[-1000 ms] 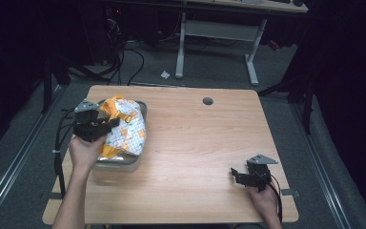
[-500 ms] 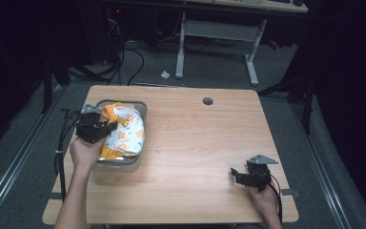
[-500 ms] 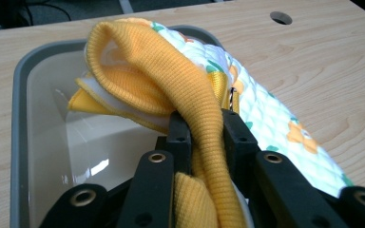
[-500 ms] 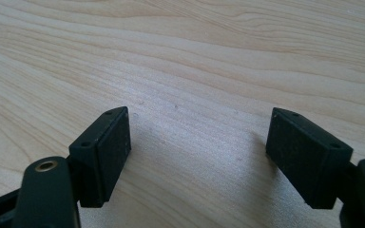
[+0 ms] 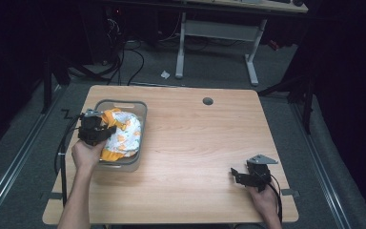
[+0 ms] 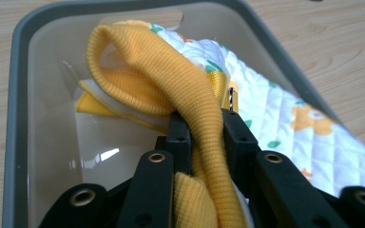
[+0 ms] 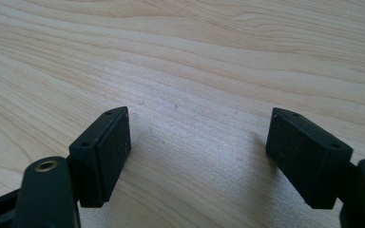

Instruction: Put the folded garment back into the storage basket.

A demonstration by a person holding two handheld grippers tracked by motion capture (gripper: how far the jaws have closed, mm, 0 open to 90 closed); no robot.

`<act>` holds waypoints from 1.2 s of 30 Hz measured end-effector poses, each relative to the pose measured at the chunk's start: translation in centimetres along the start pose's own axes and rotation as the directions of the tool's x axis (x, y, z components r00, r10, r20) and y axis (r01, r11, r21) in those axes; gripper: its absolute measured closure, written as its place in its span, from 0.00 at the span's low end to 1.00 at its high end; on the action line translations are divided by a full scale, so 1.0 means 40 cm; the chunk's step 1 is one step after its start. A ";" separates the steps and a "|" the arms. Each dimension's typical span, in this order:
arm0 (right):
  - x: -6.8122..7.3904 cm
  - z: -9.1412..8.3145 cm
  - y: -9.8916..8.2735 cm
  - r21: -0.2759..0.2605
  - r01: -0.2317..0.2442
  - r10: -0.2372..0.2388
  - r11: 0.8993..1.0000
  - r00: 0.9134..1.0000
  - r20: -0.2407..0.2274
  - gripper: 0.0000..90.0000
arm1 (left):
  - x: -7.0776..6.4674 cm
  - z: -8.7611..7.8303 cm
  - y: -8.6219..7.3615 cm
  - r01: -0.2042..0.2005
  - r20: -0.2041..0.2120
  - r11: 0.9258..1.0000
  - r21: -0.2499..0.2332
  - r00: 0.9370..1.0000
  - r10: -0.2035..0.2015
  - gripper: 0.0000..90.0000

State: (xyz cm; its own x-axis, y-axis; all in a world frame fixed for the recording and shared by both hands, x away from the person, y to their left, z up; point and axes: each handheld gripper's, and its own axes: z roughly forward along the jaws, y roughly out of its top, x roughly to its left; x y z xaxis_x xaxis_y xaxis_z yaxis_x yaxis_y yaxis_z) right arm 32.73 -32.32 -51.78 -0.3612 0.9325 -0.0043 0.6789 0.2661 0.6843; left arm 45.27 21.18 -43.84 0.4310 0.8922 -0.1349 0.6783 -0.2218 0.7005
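- The left tongs (image 6: pixel 200 137) are clamping the yellow ribbed cuff (image 6: pixel 171 80) of a quilted white garment (image 5: pixel 124 133) with orange print, pinching the fold between both pads.
- The garment is lying bundled inside the grey bin (image 5: pixel 140 107), which is sitting near the left edge of the counter (image 5: pixel 209 157), toward the far corner.
- The step in hand looks like lowering the garment into the bin; doing it well means guiding the cuff down toward the bare floor of the bin and letting go only once the fabric is resting below the rim.
- The quilted part is bulging toward the bin's right wall and may be spilling over.
- The right tongs (image 7: pixel 197 152) are standing apart and holding nothing, hovering over bare wood near the front right corner.
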 end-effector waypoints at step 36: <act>0.000 0.000 0.000 0.000 0.001 -0.001 1.000 1.000 0.000 0.26 | -0.105 -0.068 0.017 -0.050 -0.088 0.990 -0.135 0.995 0.038 0.43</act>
State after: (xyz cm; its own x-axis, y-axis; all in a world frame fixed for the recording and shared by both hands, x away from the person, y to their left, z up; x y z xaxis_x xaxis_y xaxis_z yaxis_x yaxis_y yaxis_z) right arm 32.73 -32.32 -51.78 -0.3619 0.9322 -0.0049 0.6788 0.2671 0.6840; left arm 42.29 18.37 -40.89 0.4029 0.9141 -0.0459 0.5693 -0.2110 0.7946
